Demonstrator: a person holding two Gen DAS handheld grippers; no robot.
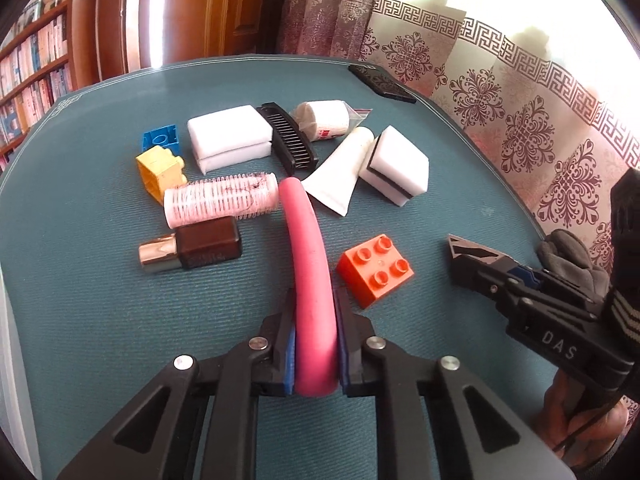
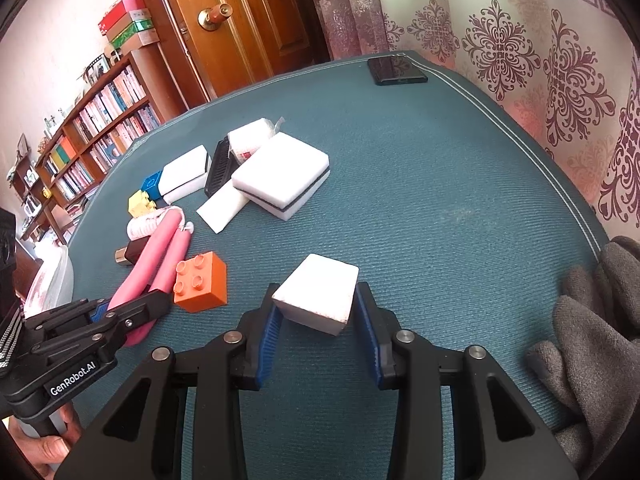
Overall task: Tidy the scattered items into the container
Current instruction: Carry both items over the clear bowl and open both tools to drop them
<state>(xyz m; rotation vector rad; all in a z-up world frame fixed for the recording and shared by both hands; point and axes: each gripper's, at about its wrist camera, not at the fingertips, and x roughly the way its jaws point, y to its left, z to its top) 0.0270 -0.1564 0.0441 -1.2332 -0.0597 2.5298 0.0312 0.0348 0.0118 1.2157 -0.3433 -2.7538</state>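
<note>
My left gripper [image 1: 314, 304] is shut on a pink foam tube [image 1: 308, 240] that arcs away over the teal table [image 1: 100, 320]. In the right wrist view the tube [image 2: 160, 248] looks folded double in the left gripper [image 2: 158, 298]. My right gripper [image 2: 317, 290] is shut on a white foam block [image 2: 316, 294], with both blue pads against its sides. An orange brick [image 1: 374, 270] lies just right of the tube. Farther back lie a hair roller [image 1: 220, 200], a brown bottle [image 1: 192, 248], a yellow brick [image 1: 160, 170], a blue brick [image 1: 160, 140] and white sponges [image 1: 228, 140].
A black comb [image 1: 290, 140], a white squeeze tube [image 1: 340, 172], a black-layered sponge [image 1: 396, 164] and a bagged roll [image 1: 324, 120] sit behind. A black phone [image 2: 396, 70] lies at the far edge. A grey glove [image 2: 592, 340] lies right. A pale translucent bin [image 2: 52, 280] shows beyond the table's left edge.
</note>
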